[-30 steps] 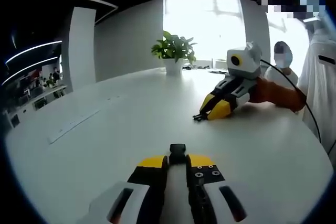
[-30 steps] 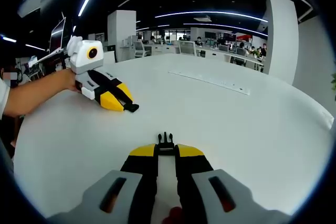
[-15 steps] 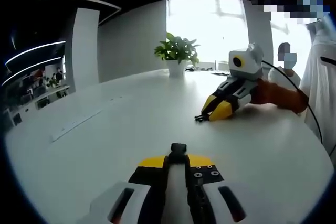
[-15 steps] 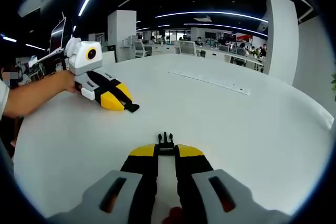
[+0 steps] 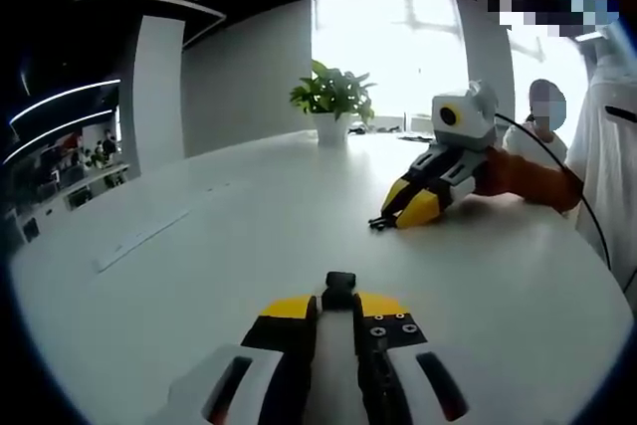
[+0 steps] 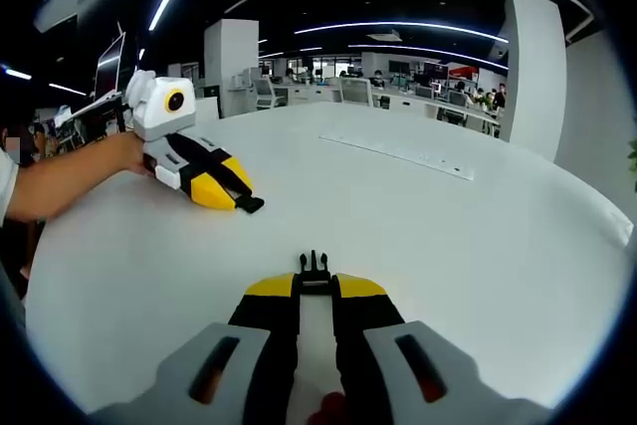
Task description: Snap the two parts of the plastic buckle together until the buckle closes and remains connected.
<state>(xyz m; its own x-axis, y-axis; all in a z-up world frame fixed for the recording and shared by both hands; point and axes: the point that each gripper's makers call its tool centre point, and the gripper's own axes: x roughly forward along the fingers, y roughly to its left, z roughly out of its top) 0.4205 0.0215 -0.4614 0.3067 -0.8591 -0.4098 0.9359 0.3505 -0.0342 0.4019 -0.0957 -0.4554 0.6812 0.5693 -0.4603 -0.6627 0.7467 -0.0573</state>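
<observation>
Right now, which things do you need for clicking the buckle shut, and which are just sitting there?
Needed:
left gripper, shut on the socket half
right gripper, shut on the pronged half

Just there:
white table
potted plant
long strip on the table

My left tool (image 5: pixel 338 304): black jaws with yellow outer pads, grey-white housings bearing dark slots, small screws on the right jaw. My right tool (image 6: pixel 316 286): same build, black and yellow jaws, grey slotted housings. Seen from the left gripper view, its white body trails a black cable (image 5: pixel 587 216); my sleeve (image 5: pixel 526 176) is orange.
</observation>
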